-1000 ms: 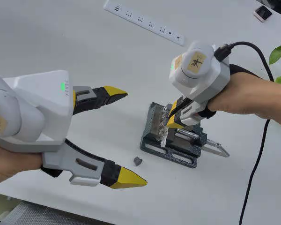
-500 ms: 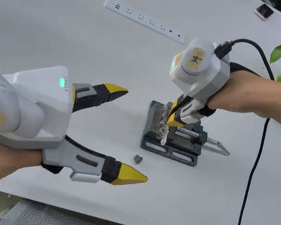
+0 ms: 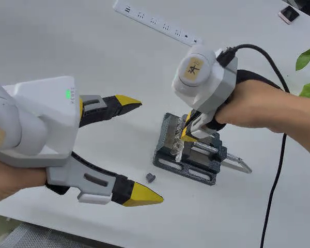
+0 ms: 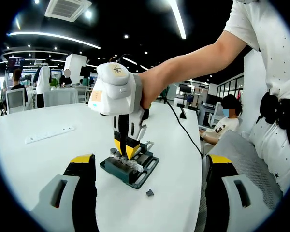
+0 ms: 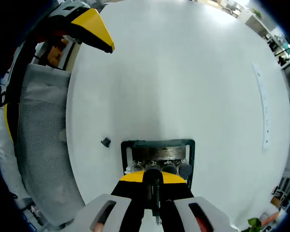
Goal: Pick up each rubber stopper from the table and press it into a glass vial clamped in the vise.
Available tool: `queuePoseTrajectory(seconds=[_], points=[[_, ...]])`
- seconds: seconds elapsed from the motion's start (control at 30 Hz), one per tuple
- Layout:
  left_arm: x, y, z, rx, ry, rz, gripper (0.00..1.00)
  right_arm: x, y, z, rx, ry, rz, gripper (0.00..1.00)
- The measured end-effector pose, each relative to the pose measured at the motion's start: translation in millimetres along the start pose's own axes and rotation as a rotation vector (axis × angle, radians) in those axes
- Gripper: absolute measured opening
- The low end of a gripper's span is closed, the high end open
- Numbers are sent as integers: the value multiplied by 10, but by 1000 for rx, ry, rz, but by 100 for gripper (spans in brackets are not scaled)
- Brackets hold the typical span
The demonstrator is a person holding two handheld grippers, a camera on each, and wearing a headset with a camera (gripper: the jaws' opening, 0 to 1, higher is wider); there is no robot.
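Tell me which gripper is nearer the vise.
Right. The right gripper sits directly over the vise, at the vials; the left gripper hangs open, well back from it.

left gripper (image 3: 150, 151) jaws spread wide, right gripper (image 3: 186, 135) jaws closed, pointing down

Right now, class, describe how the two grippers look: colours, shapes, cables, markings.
Both have white housings and yellow-tipped black jaws. The left gripper shows a green light; the right gripper carries a tan handwritten label and black cable.
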State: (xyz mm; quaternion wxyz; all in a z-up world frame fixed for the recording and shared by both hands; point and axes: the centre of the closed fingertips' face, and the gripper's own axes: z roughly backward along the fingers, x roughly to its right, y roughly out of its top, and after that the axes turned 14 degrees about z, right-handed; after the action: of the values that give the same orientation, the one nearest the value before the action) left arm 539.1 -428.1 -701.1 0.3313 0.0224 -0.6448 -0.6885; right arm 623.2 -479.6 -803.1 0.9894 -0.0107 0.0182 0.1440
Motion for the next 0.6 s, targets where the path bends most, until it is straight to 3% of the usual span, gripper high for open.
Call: queuePoseTrajectory(seconds=[0.13, 0.27, 0.6], points=[[12, 23, -16, -1, -6, -4, 93, -2, -13, 7, -1, 8, -2, 5], [13, 30, -17, -5, -4, -8, 93, -12, -31, 23, 42, 12, 21, 6], [5, 35, 5, -3, 1, -6, 93, -10, -19, 19, 120, 1, -28, 9]])
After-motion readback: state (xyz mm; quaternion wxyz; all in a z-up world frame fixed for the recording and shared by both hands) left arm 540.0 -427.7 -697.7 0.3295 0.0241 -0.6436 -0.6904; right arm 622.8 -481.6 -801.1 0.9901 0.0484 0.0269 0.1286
